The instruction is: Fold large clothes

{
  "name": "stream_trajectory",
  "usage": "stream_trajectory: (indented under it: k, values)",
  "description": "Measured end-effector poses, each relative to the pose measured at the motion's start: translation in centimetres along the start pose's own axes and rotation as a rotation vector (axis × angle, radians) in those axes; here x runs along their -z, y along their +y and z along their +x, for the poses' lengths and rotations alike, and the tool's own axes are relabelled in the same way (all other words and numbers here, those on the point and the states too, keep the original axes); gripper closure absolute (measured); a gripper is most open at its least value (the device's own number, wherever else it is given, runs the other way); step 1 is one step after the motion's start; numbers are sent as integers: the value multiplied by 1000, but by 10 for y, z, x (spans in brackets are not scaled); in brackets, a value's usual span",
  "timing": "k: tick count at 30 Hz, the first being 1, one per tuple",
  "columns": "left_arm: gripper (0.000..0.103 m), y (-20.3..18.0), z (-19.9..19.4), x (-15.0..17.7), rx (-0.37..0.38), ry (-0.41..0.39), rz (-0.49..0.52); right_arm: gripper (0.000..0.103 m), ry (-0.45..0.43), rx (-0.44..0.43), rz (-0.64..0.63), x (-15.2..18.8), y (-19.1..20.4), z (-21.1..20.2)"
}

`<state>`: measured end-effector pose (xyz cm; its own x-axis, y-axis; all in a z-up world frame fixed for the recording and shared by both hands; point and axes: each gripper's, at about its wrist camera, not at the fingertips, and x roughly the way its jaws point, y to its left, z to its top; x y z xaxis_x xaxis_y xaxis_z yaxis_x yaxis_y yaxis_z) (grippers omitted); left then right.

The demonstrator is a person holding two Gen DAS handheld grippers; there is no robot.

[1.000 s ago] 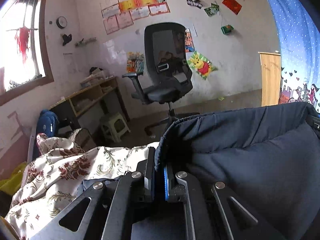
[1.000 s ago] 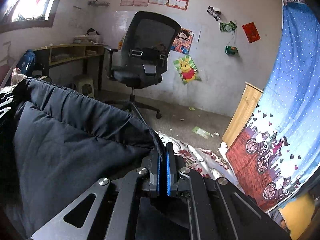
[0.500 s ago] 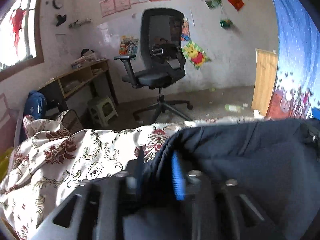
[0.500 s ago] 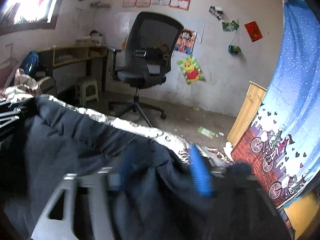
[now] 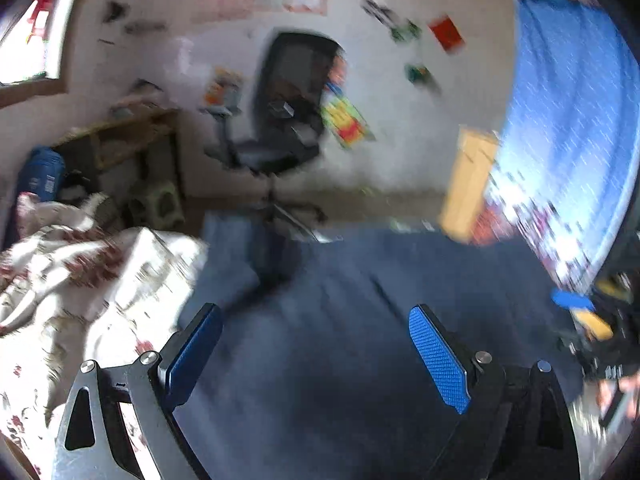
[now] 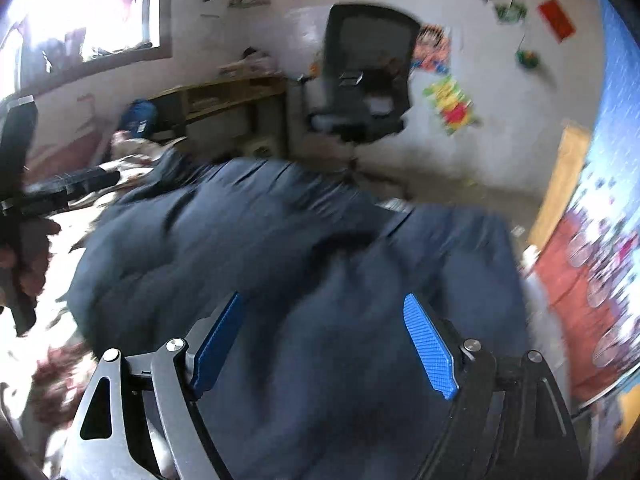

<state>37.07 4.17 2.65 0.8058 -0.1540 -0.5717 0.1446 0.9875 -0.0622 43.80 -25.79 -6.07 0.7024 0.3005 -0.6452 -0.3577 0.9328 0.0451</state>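
A large navy garment lies spread on a floral bedspread, its far edge near the bed's end. My left gripper hovers over its left part. The jaws are opening wide, and only loose cloth lies below them, with nothing pinched. In the right wrist view the same garment lies rumpled in soft folds. My right gripper is above its right part, jaws also opening, blue pads clear of the cloth. A person's hand shows at the left edge. Both views are motion-blurred.
A black office chair stands on the floor beyond the bed, with a wooden desk and a small stool to its left. A wooden board and a blue patterned curtain are on the right.
Both grippers were shut on the garment's raised edge; they opened and let it go. The cloth dropped flat on the bed, and both views tipped down and shifted.
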Motion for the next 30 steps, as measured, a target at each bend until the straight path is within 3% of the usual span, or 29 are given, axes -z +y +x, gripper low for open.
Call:
stream_trajectory:
  k: [3,5,8,14,22,30]
  values:
    - [9,-12,19,22,47,116,61,25,54,-35,17,17,-2,13]
    - [9,-17,32,29,30,156,98,25,82,-27,12,23,-1,27]
    - [7,-22,46,27,1,133,128,25,86,-18,16,22,-3,44]
    - [3,-13,77,6,-61,94,44,20,66,51,2,1,-14,72]
    - [0,-4,105,-6,-139,87,13,18,55,121,14,-27,-30,99]
    - [0,20,130,-21,-185,111,-81,18,32,195,89,-47,-58,121]
